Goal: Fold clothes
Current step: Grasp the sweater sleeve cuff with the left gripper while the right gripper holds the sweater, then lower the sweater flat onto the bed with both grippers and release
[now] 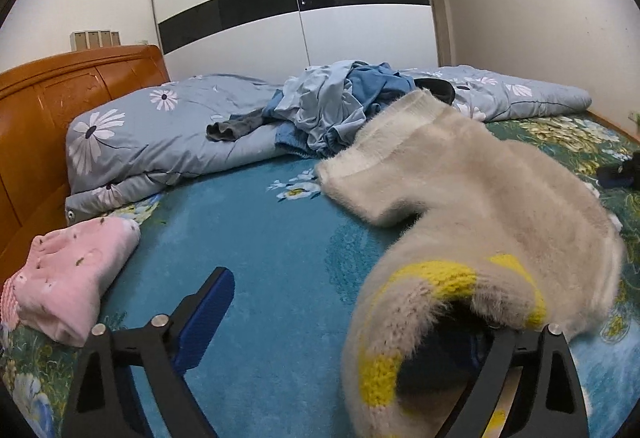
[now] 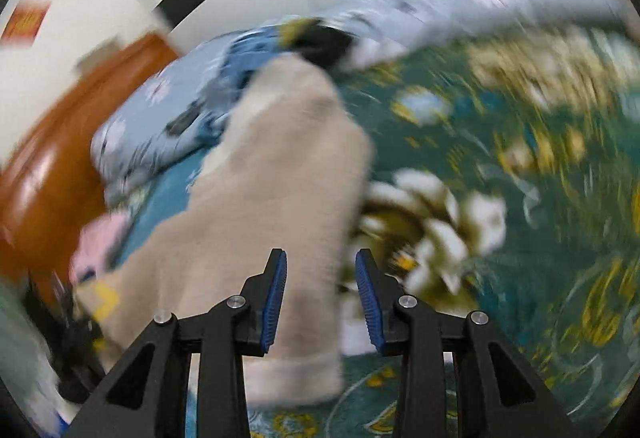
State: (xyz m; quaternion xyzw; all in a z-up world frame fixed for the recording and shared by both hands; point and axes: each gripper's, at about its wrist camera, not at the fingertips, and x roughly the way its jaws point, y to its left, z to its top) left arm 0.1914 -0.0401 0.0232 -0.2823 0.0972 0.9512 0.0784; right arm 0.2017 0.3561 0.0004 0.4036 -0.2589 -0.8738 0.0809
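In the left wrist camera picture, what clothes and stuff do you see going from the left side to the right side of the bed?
Pink folded garment → grey sock → blue clothes pile → fluffy cream sweater with yellow trim, draped over the left hand-held gripper's right finger → dark item at the right edge.

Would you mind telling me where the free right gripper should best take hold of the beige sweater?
Probably the white ribbed hem of the beige sweater, approached from the quilt side. It lies flat as a firm edge on the bedspread, opposite the yellow-trimmed end draped over the left gripper.
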